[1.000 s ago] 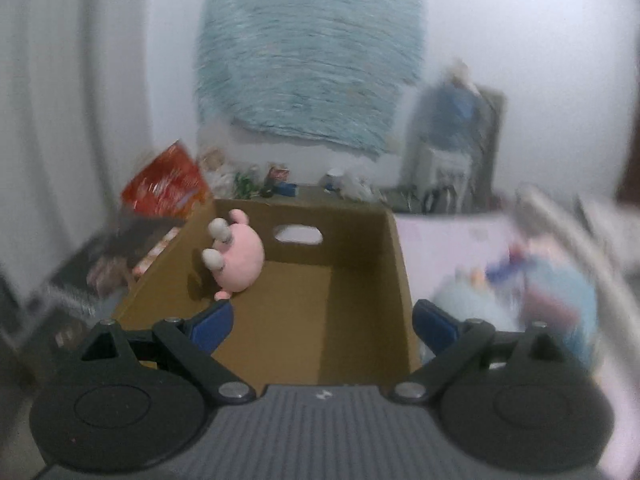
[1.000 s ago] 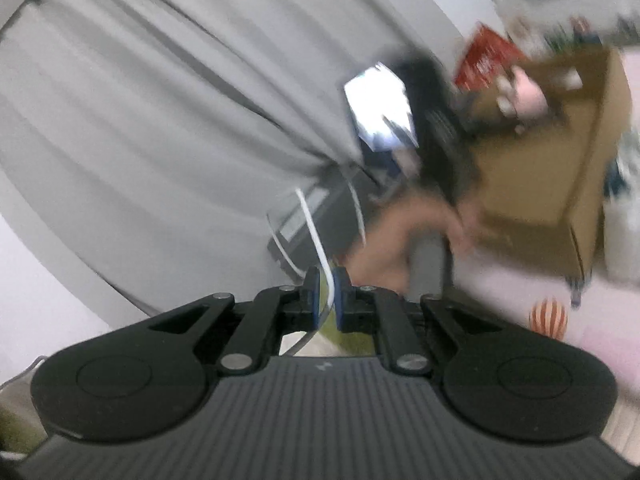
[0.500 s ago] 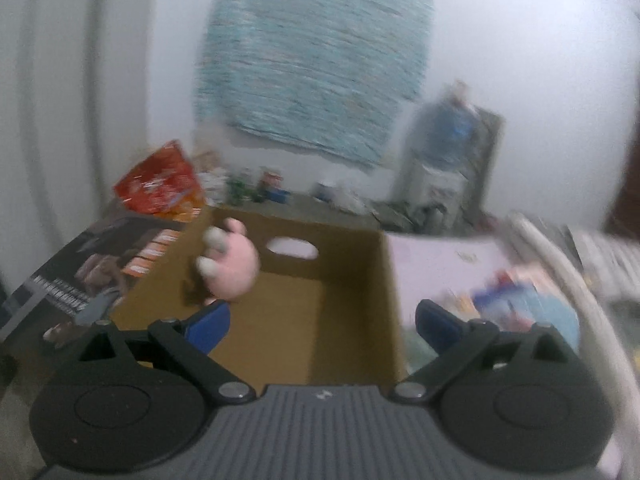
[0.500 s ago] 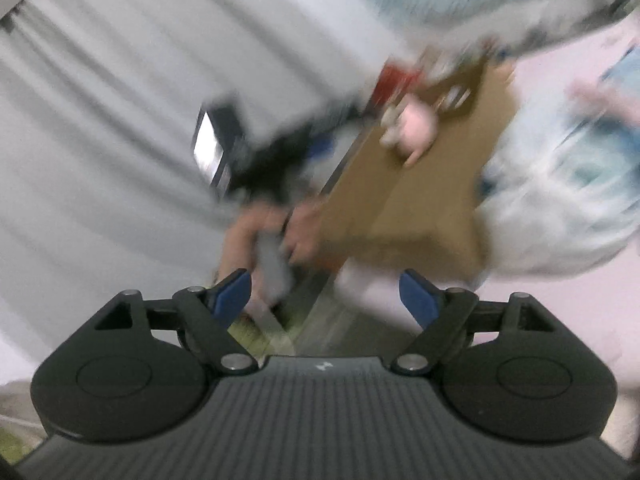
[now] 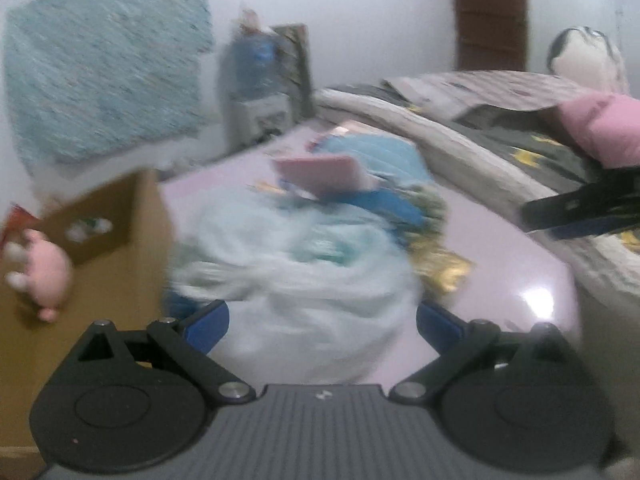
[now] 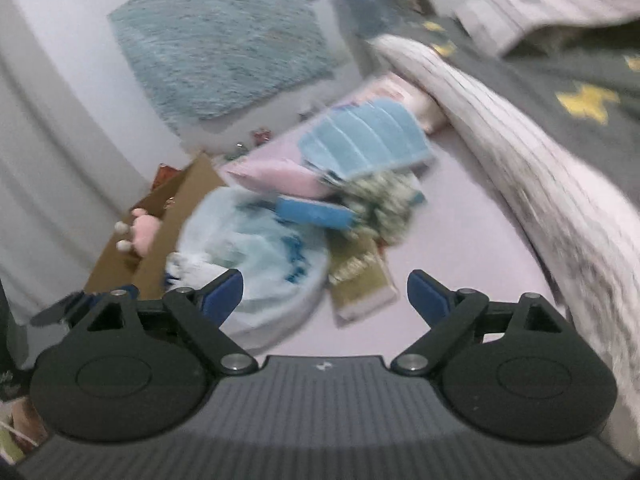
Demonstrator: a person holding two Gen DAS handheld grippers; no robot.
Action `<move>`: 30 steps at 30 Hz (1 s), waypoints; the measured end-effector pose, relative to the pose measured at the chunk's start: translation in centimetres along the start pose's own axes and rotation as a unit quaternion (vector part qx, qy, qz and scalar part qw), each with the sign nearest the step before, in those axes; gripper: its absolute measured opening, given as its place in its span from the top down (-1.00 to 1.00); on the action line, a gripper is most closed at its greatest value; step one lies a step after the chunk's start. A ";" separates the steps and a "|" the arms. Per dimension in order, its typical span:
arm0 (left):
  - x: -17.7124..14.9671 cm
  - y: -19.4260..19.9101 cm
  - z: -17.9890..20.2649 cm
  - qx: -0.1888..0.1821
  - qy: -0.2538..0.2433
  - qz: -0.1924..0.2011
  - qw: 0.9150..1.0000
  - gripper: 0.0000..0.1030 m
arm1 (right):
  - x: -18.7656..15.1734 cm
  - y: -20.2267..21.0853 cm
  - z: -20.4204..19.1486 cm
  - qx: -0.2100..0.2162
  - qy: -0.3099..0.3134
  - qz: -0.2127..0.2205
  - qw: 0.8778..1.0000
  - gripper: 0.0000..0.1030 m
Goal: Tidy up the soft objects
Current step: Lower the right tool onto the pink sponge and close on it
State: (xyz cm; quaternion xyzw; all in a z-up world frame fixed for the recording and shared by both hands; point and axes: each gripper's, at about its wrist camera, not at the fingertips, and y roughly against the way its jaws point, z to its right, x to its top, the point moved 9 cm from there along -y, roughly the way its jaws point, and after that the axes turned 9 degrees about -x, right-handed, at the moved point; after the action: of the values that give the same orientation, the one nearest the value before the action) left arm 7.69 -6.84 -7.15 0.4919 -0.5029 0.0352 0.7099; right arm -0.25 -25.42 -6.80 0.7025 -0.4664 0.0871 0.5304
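Cushions and cloths lie heaped on the pink bed (image 6: 472, 240), a pale blue fluffy bundle (image 5: 304, 280) nearest, with a pink cushion (image 6: 280, 178) and a ribbed blue pad (image 6: 364, 142) on top; the cardboard box (image 6: 160, 240) beside the pile holds one pink plush toy (image 5: 48, 272). Looks like the reach for the next piece. Left gripper (image 5: 320, 320) hangs spread wide and empty over the fluffy bundle; right gripper (image 6: 324, 292) is equally wide, holding nothing. Next comes lowering onto one item and closing, though blur hides any contact.

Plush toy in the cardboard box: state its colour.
Pink plush toy with whitish tips, clearest in the left wrist view.
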 end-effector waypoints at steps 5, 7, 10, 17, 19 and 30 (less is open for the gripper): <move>0.0 -2.5 3.4 -0.016 -0.037 0.010 0.999 -0.94 | -0.2 -1.9 1.3 -0.023 0.007 0.005 1.000 -0.74; -0.1 -3.4 5.1 -0.022 -0.065 0.014 0.998 -0.93 | 0.3 -2.7 1.5 -0.027 0.013 0.007 1.000 -0.73; -0.4 -4.6 7.4 -0.045 -0.089 0.013 0.995 -0.80 | 1.0 -4.2 1.9 -0.019 0.018 -0.001 1.000 -0.68; -0.8 -7.1 10.7 -0.053 -0.133 0.016 0.990 -0.42 | 1.8 -6.6 1.9 0.009 0.033 -0.033 0.999 -0.34; -0.7 -8.0 11.0 -0.045 -0.137 0.011 0.990 -0.22 | 2.1 -7.1 2.1 0.008 0.035 -0.034 0.999 -0.26; 7.4 -5.3 4.0 0.001 -0.044 0.045 0.998 -0.03 | 7.6 -6.6 0.6 0.091 -0.007 -0.007 0.996 -0.39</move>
State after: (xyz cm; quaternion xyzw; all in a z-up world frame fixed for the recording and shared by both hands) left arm 11.47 -15.82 -5.12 0.4707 -0.5551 0.0465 0.6842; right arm 8.64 -30.22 -6.77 0.7518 -0.4554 0.1204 0.4613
